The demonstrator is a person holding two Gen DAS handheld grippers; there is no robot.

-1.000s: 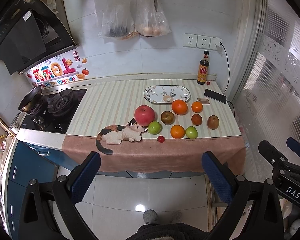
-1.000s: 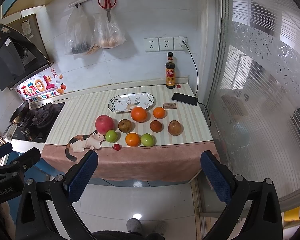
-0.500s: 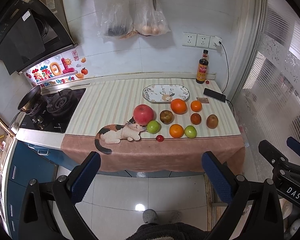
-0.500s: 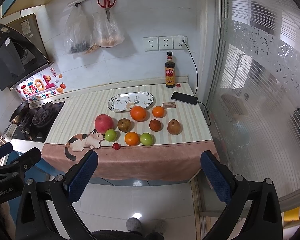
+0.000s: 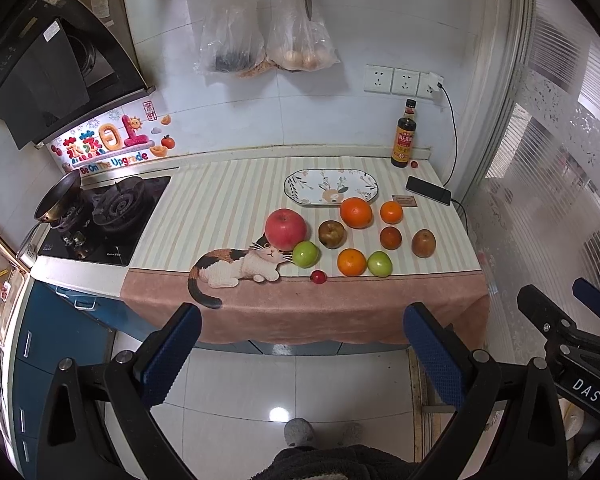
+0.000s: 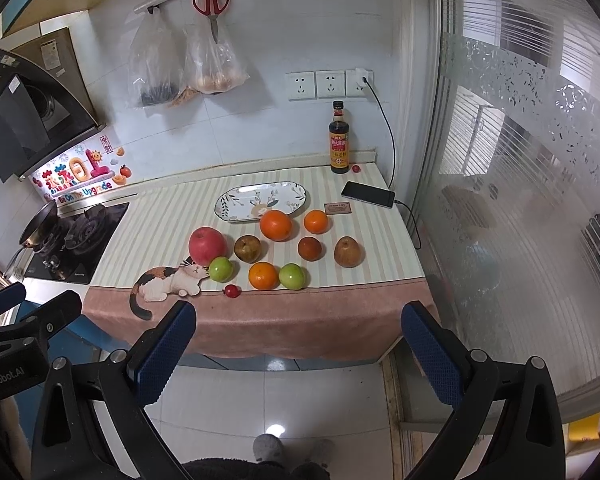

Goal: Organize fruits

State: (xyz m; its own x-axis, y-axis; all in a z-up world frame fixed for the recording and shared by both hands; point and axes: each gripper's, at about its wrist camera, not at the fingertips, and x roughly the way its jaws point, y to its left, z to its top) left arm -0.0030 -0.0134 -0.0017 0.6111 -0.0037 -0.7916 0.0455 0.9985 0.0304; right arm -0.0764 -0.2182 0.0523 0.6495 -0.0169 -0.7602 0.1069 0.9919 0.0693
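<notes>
The fruits lie loose on the striped counter mat, in front of the empty oval plate (its long axis runs left to right). They sit straight ahead of and well apart from both grippers. The left gripper and right gripper hover off the counter edge, jaws spread wide, holding nothing; neither looks clearly nearer.

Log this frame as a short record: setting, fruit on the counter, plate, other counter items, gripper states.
setting: kitchen counter with striped cloth, stove at left
fruit: red apple, two green apples, three oranges, three brownish fruits, one small red fruit at the front edge
plate: patterned oval plate, empty, behind the fruit
other items: sauce bottle, phone on a cable
left gripper: open, holding nothing
right gripper: open, holding nothing
</notes>
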